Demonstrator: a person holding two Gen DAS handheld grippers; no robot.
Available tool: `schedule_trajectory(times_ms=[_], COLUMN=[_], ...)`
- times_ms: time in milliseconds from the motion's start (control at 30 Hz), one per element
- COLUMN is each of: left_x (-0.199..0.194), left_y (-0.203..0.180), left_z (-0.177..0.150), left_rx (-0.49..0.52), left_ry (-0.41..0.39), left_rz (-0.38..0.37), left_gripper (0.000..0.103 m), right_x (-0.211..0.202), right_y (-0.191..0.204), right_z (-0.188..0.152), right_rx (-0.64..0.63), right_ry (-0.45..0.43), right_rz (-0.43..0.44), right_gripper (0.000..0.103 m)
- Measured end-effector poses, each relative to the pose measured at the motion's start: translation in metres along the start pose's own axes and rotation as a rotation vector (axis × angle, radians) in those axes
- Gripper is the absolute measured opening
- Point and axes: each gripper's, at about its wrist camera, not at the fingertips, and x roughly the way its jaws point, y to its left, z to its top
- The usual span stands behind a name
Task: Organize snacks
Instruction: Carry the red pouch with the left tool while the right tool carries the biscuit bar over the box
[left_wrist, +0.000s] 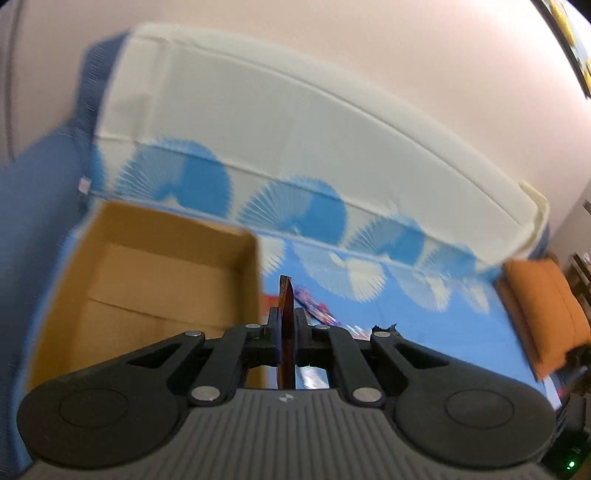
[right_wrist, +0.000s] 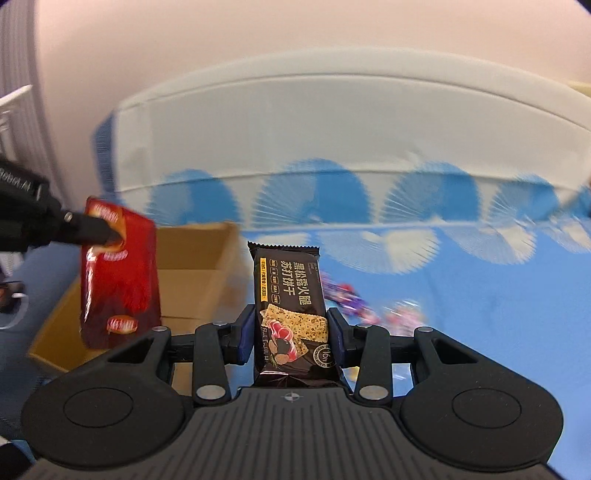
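Observation:
My left gripper (left_wrist: 287, 317) is shut on a red snack packet (left_wrist: 287, 295), seen edge-on in the left wrist view. In the right wrist view the same gripper (right_wrist: 110, 236) holds the red packet (right_wrist: 122, 280) hanging over the open cardboard box (right_wrist: 199, 266). The box (left_wrist: 159, 273) lies to the left in the left wrist view. My right gripper (right_wrist: 290, 332) is shut on a black cracker packet (right_wrist: 290, 306), held upright just right of the box. Several loose purple and pink snack packets (right_wrist: 347, 295) lie on the blue bedsheet (right_wrist: 480, 302); they also show in the left wrist view (left_wrist: 317, 310).
A white mattress (right_wrist: 332, 122) stands on edge behind the bed against a pink wall. An orange cushion (left_wrist: 543, 314) lies at the bed's right end. Blue fabric (left_wrist: 33, 229) lies left of the box.

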Motion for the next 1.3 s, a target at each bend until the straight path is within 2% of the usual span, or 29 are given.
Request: schedule_trajectory(times_ms=[233, 500, 733, 1300], left_x=[-0.022, -0.016, 0.003, 0.038], left_y=[0.060, 0.106, 0.123, 0.142], left_z=[0.012, 0.009, 0.007, 0.004], left_rx=[-0.029, -0.046, -0.055, -0.053], left_ry=[-0.023, -0.009, 0.021, 0.070], left_rz=[0.080, 0.107, 0.120, 0.141], left_gripper=[0.005, 0.005, 0.005, 0.005], right_x=[0.011, 0.029, 0.052, 0.090], right_y=[0.084, 0.135, 0.150, 0.157], right_z=[0.004, 0.006, 0.002, -0.009], right_rx=[-0.053, -0.090, -0.107, -0.110], right_ry=[0.007, 0.051, 0.088, 0.155], right_rz=[0.111, 0.143, 0.131, 0.125], right_gripper=[0.043, 0.043, 0.043, 0.043])
